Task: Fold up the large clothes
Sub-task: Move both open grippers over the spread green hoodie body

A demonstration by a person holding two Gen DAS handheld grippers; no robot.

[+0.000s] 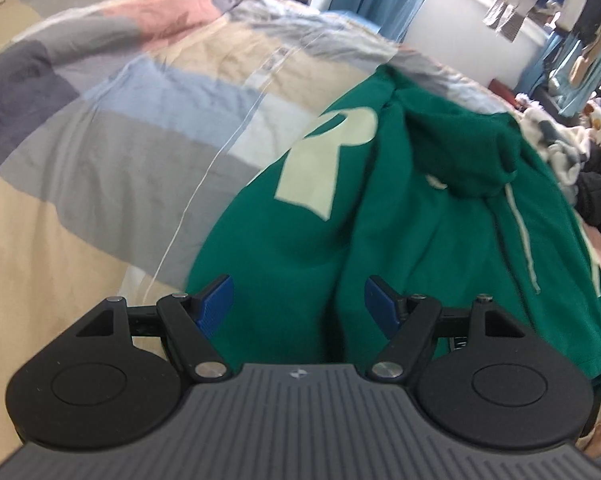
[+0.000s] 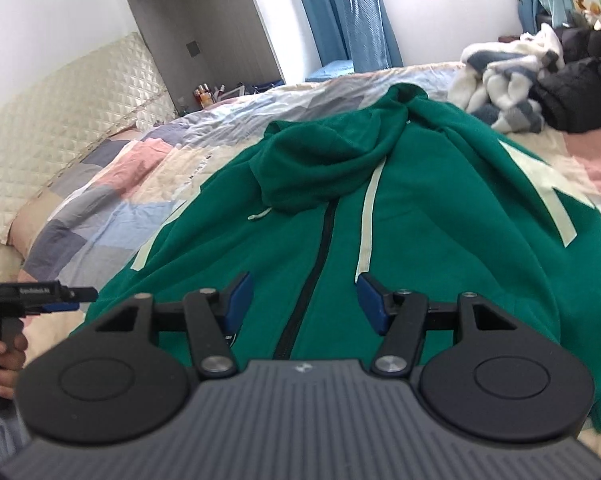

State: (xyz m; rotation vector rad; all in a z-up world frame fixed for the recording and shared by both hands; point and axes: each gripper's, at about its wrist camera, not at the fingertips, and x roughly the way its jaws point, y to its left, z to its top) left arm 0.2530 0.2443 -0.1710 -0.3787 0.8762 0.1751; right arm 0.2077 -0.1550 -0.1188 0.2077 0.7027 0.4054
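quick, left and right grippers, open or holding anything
left gripper: open, holding nothing, above the green hoodie
right gripper: open, holding nothing, over the hoodie's zip

A patchwork bedspread (image 2: 112, 216) (pastel blocks), quilted headboard (image 2: 60, 128), blue curtains (image 2: 328, 12), heaped clothes (image 2: 512, 84).

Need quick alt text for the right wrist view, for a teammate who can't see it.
A green zip-up hoodie lies front-up on a patchwork bedspread, hood toward the far end, with the right tongs open above its zipper. The left tongs show at the left edge, and a pile of clothes sits far right.
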